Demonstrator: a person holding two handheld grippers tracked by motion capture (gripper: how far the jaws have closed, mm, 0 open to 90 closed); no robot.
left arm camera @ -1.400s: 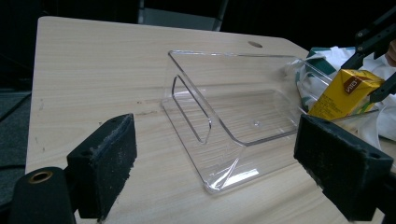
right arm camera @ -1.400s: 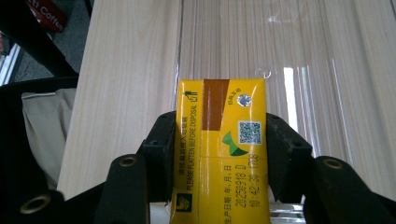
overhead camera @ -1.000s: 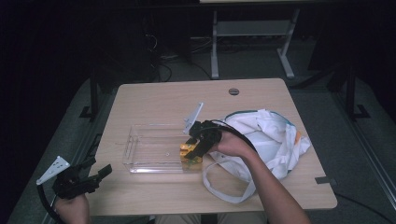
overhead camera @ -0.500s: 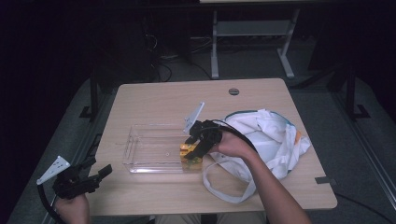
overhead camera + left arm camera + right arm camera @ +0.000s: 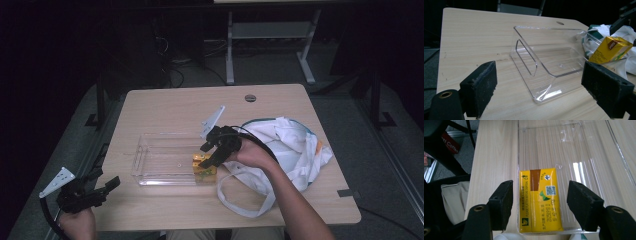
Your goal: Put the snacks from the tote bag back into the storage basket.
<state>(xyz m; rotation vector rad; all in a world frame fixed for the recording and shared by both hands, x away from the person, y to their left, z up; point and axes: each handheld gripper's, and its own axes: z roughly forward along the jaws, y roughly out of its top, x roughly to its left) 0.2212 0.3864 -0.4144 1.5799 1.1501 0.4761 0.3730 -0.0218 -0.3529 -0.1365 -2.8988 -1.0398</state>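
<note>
- We see the right gripper (image 5: 206, 159) hanging over the near right end of the clear plastic tray (image 5: 150, 167), which lies on the wooden table (image 5: 170, 107).
- Its jaws have just been opening; in the right gripper view the yellow drink carton (image 5: 541, 200) lies between the two pads with a gap on either side, so neither pad presses on it.
- The yellow drink carton rests inside the tray, at the end nearest the white cloth bag (image 5: 290, 145), its top face with the foil straw hole turned up towards the gripper's camera.
- In the left gripper view the carton (image 5: 610, 48) shows leaning at the tray's far end, just under the right gripper's black jaws.
- Our left gripper (image 5: 112, 184) hovers at the near left corner of the table, well apart from the tray, its jaws spread wide with nothing between them.
</note>
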